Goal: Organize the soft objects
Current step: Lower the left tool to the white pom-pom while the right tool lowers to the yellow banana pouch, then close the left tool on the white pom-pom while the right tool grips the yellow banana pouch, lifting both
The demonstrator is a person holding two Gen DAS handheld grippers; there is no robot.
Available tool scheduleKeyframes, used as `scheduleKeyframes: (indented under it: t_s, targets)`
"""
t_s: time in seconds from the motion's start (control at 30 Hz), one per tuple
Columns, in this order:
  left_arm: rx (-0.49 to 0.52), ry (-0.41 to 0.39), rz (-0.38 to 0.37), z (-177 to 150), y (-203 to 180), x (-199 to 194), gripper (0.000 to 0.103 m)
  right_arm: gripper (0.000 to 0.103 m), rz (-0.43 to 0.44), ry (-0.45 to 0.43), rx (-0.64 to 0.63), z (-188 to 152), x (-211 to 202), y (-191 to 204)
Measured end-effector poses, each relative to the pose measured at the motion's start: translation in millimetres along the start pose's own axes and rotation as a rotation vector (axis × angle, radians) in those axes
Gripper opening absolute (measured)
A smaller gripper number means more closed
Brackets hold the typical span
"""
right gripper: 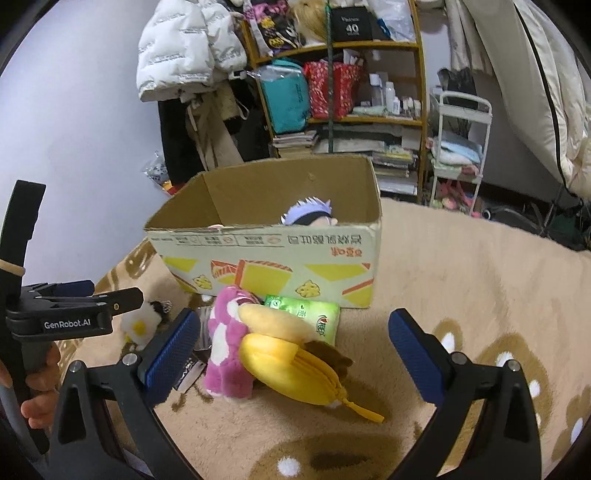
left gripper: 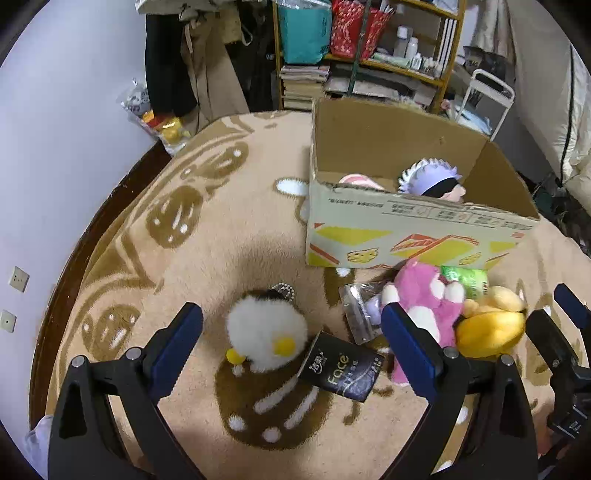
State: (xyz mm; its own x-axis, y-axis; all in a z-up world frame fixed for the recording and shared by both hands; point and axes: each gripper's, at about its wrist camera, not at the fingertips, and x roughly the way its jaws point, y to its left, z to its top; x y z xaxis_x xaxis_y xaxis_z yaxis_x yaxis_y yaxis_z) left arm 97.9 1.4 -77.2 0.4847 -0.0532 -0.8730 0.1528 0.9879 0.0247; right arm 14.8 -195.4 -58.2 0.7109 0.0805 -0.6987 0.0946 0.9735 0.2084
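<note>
Left tongs (left gripper: 291, 339) agape (blanket (left gripper: 221, 229) beyond)

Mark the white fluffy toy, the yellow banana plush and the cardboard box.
white fluffy toy (left gripper: 266, 328), left wrist view, middle of its body.
yellow banana plush (right gripper: 291, 373), right wrist view, its yellow peel.
cardboard box (right gripper: 273, 266), right wrist view, its printed front wall.

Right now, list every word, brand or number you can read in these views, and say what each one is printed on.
"Face" – black tissue pack lying on the blanket.
"GenRobot.AI" – body of the left gripper, as seen from the right wrist camera.
"40" – black bag on the top shelf.
Cardboard box: printing appears upside down, too distorted to read.
Green pack: label too blurred to read.
</note>
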Motion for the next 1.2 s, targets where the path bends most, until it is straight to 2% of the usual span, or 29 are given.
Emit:
scheduleKeyframes:
  t_s: [0.37,0.77,1.07,1.1,1.2]
  targets:
    - [-0.039,0.11,0.016,6,1,39,0.096,0.103,-0.021,0.089,0.078,-7,25,-17]
    - [-0.016,0.184,0.064,7,-5,73,0.096,0.103,0.009,0.152,0.071,-15,47,-10]
    - [-0.057,0.222,0.044,7,2,92,0.096,0.103,0.007,0.194,0.053,-20,63,-6]
    - [-0.067,0.231,0.036,6,3,96,0.095,0.103,0.008,0.196,0.052,-20,64,-6]
    - [-0.087,0.26,0.011,5,6,106,0.084,0.103,0.006,0.205,0.051,-21,66,-6]
